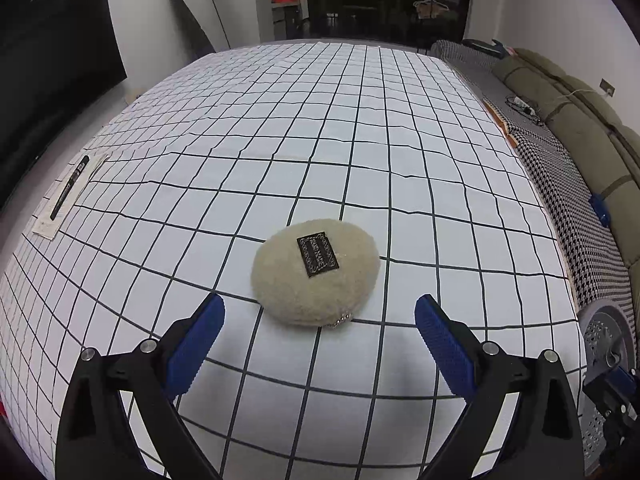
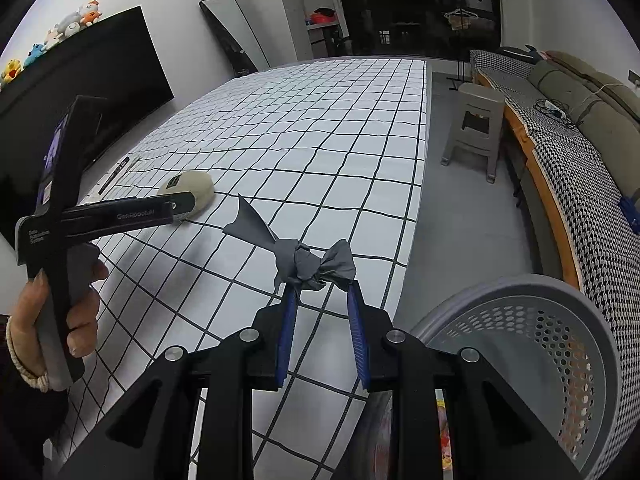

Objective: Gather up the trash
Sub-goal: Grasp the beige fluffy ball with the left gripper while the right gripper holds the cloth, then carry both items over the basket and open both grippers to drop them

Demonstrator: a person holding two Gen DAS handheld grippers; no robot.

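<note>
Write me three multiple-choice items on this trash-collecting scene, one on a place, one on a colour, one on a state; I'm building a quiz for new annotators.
1. Where does the fluffy pouch lie?
A. On the checked tablecloth, ahead of the left gripper
B. In the grey basket
C. On the sofa

2. What colour is the crumpled scrap at the right gripper?
A. Red
B. Grey
C. Yellow

3. How do the left gripper's jaws stand?
A. Closed on the pouch
B. Wide open, with nothing between them
C. Closed on a pen

Answers:
1 A, since the left wrist view shows the pouch resting on the cloth just beyond the open jaws.
2 B, since the knotted scrap pinched at the right gripper's tips is grey.
3 B, since the blue pads stand far apart and the pouch lies past them.
</note>
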